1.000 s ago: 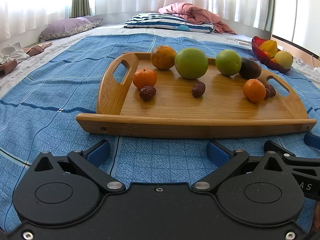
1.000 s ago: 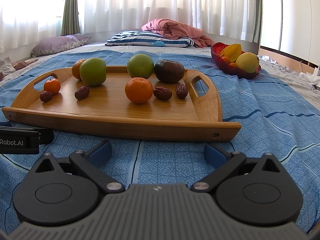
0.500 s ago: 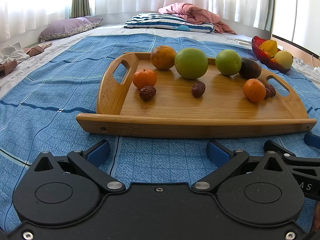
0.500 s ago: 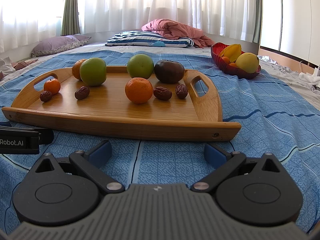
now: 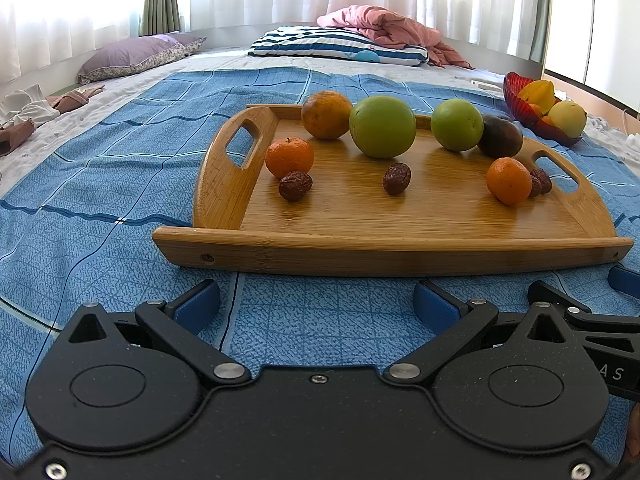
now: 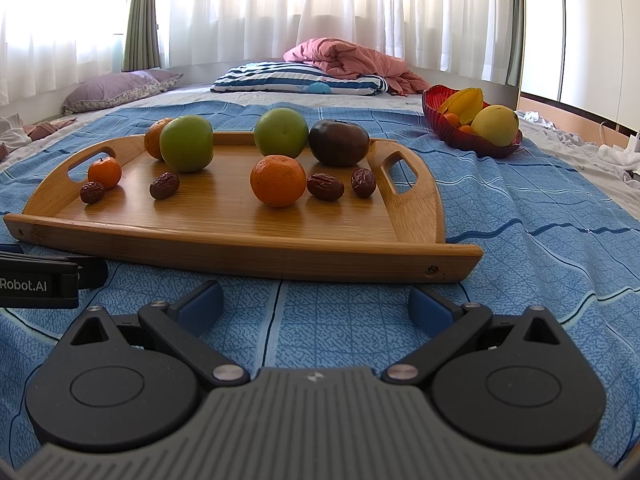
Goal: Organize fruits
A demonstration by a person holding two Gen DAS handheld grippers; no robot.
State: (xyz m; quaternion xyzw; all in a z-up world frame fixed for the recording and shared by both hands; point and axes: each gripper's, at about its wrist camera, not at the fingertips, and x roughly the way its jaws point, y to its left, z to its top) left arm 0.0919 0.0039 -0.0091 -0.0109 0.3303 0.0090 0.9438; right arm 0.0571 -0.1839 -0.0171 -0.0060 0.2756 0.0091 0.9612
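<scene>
A wooden tray point(image 5: 400, 256) point(image 6: 248, 252) lies on a blue bedspread. On it are two green fruits point(image 5: 382, 126) point(image 6: 186, 143), a large orange point(image 5: 326, 114), two small mandarins point(image 5: 289, 157) point(image 6: 277, 180), a dark purple fruit point(image 6: 338, 142) and several brown dates point(image 5: 397, 178) point(image 6: 325, 186). A red bowl point(image 6: 472, 142) point(image 5: 532, 120) at the right holds yellow fruit. My left gripper point(image 5: 316, 304) and right gripper point(image 6: 316, 304) are both open and empty, low over the bedspread just in front of the tray.
A striped pillow point(image 5: 340, 46), a pink blanket point(image 6: 352, 58) and a purple pillow point(image 5: 136, 54) lie at the far end of the bed. The left gripper's body point(image 6: 40, 280) shows at the left edge of the right wrist view. Bedspread surrounds the tray.
</scene>
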